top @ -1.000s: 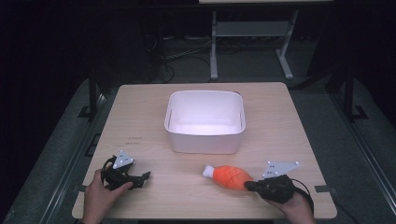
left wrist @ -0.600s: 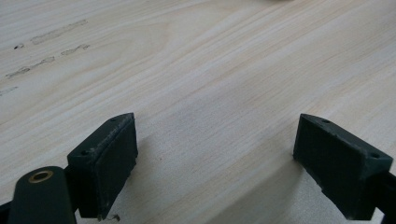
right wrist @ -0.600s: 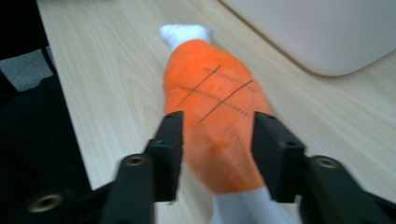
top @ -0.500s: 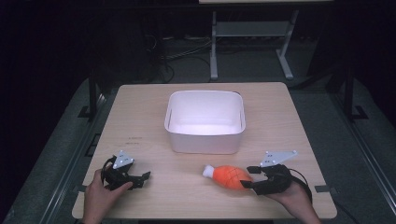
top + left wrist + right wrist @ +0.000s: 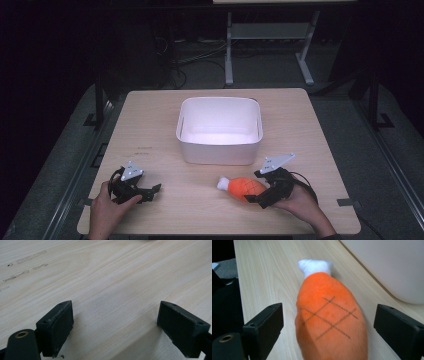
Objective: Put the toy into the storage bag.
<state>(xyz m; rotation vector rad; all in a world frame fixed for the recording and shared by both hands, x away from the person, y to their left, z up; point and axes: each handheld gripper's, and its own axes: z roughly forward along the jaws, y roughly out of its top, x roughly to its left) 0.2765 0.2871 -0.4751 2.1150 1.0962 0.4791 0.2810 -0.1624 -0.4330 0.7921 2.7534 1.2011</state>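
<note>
Counting what sits on the wooden table, I see one white tub at the centre, one plush toy at its 5 o'clock near the front edge, and two hand-held grippers. That toy is a soft orange drumstick with a white knob end and dark stitched crosshatch lines, lying flat between the spread jaws of the right gripper, neither pad touching it. At 7 o'clock from the tub, the left gripper rests with jaws wide apart over bare wood.
</note>
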